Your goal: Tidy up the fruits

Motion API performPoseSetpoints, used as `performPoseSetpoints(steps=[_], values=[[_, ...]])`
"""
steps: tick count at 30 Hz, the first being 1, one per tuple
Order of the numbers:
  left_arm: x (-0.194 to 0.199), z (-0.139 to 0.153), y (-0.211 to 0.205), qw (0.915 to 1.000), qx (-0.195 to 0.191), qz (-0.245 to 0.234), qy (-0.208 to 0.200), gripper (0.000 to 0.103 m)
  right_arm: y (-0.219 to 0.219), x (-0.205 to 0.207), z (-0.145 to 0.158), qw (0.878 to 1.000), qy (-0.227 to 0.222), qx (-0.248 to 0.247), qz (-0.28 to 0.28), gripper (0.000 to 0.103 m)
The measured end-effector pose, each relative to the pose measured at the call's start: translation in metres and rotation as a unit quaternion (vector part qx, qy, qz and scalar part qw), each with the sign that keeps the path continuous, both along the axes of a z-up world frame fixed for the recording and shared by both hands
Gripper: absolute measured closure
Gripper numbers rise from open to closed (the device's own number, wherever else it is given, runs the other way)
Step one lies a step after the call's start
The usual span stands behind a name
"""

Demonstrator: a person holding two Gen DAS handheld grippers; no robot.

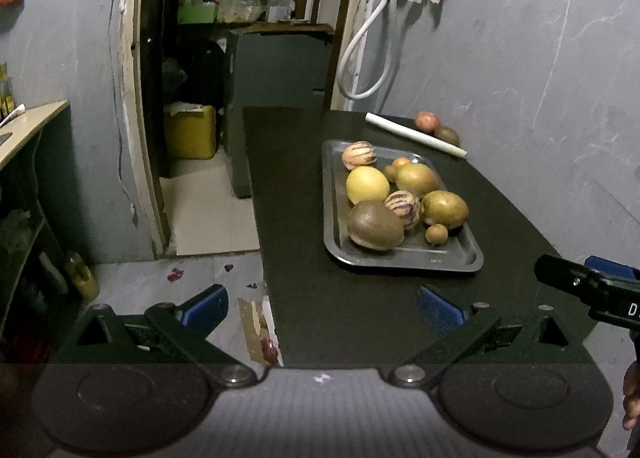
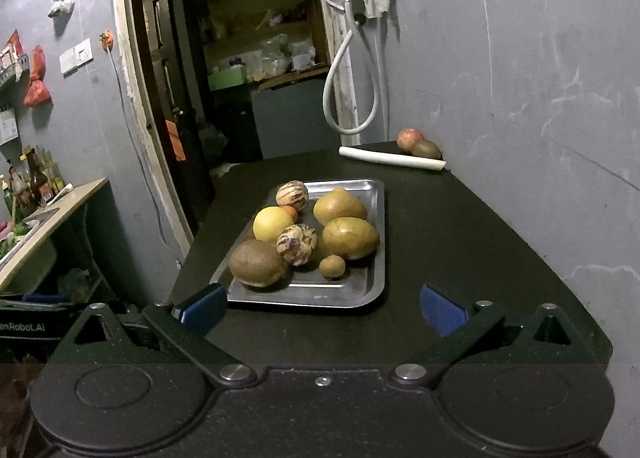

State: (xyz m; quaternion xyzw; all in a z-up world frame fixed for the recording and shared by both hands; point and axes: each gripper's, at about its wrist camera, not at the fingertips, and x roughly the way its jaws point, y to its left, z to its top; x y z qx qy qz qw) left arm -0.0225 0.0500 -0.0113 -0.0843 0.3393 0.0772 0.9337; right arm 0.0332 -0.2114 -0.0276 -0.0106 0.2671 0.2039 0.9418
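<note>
A metal tray [image 1: 460, 256] [image 2: 376, 218] on the black table holds several fruits: a yellow round fruit [image 1: 367, 184] [image 2: 273, 224], two striped ones [image 1: 359, 154] [image 2: 297, 244], two green-yellow mangoes [image 1: 445, 208] [image 2: 350, 238], a brown fruit [image 1: 375, 224] [image 2: 258, 263] and small ones. A red fruit [image 1: 426, 122] [image 2: 409, 139] and a dark fruit [image 1: 447, 135] [image 2: 426, 149] lie at the far corner. My left gripper [image 1: 322, 308] is open and empty at the table's near left edge. My right gripper [image 2: 323, 310] is open and empty just before the tray.
A white rolled sheet [image 1: 416, 134] [image 2: 392, 158] lies at the table's far end in front of the two loose fruits. The grey wall [image 2: 520, 98] runs along the table's right side. A doorway [image 1: 224, 98] and a counter [image 2: 52, 202] are on the left.
</note>
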Motion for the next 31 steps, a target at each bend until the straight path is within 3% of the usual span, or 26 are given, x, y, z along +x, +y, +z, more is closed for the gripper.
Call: performPoseSetpoints(steps=[31], values=[[0.0, 0.007, -0.01, 0.9999, -0.007, -0.002, -0.013, 0.001, -0.011, 0.001, -0.004, 1.0, 0.004, -0.005, -0.001, 0.001]])
